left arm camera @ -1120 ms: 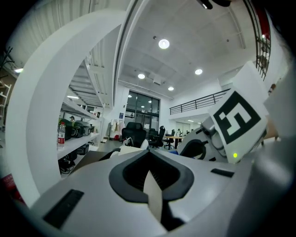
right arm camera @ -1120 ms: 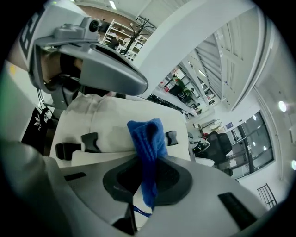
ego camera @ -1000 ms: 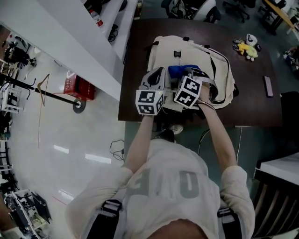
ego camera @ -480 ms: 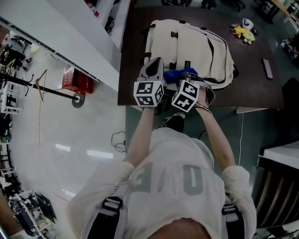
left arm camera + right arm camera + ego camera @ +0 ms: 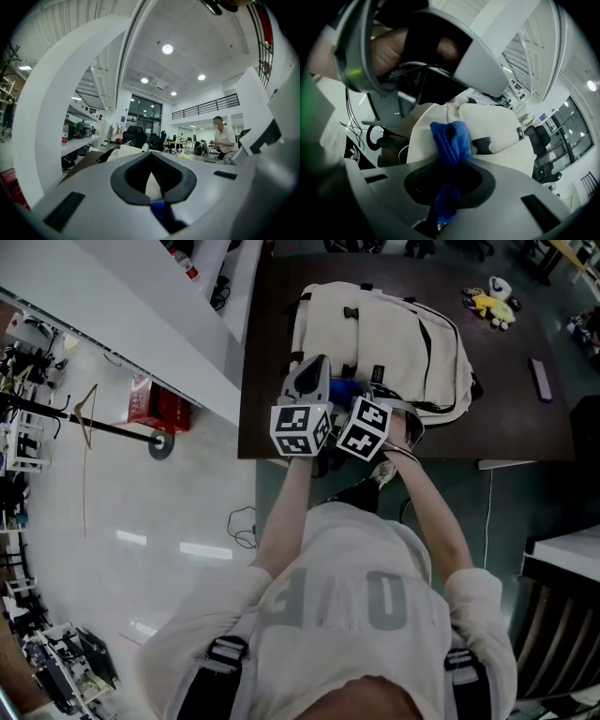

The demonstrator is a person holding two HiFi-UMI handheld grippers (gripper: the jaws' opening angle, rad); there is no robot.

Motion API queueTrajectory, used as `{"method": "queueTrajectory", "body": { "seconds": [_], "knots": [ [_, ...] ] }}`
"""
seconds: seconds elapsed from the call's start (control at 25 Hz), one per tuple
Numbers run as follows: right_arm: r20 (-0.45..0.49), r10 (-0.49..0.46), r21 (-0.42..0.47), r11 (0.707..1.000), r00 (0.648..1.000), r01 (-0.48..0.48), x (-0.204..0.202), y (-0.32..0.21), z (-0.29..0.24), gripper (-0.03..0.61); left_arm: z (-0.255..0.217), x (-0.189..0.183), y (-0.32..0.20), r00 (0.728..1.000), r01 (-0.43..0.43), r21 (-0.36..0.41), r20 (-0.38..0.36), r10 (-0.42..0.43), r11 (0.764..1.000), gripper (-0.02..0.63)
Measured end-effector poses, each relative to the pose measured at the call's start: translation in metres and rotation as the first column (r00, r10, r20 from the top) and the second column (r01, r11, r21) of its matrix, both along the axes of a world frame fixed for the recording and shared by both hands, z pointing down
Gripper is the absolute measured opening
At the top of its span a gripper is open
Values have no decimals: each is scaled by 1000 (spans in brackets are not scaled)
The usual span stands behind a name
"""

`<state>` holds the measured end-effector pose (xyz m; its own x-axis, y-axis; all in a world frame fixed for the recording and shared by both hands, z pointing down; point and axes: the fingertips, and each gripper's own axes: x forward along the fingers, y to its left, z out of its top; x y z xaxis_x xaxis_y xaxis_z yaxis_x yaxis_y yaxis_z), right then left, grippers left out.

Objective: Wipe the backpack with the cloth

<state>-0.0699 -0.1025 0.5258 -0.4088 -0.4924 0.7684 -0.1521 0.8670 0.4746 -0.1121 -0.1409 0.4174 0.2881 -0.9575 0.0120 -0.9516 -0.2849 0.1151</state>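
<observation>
Dark table (image 5: pixel 511 381), cream backpack (image 5: pixel 394 329); cloth (image 5: pixel 451 138) in right hand-held gripper (image 5: pixel 449 185)

Yellow toy (image 5: pixel 495 304) on the dark table (image 5: pixel 511 381), red crate (image 5: pixel 161 405) on the floor (image 5: pixel 141 521).

In the right gripper view I read "adidas" under a trefoil logo, white on a black patch (image 5: pixel 354 148), low and left of my right claw (image 5: pixel 446 187). The large pale letters on the person's grey T-shirt (image 5: pixel 356 606) and the small black tag (image 5: pixel 378 371) on the cream fabric backpack (image 5: pixel 398 329) are illegible to me.
</observation>
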Motion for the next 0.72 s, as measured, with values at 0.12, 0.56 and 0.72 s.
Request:
{"method": "queueTrajectory", "body": {
  "seconds": [0.12,0.56,0.72],
  "knots": [
    [31,-12,-22,1000,999,13,6,1,-9,41,-8,-3,-10,1000,2,13,-3,-2,1000,5],
    [110,128,205,967,986,-148,96,-136,-129,41,-28,64,-73,996,-87,52,-13,88,995,5],
    [66,169,228,957,983,-180,122,-215,-135,41,-19,83,-95,995,-100,21,-4,100,995,5]
  ]
}}
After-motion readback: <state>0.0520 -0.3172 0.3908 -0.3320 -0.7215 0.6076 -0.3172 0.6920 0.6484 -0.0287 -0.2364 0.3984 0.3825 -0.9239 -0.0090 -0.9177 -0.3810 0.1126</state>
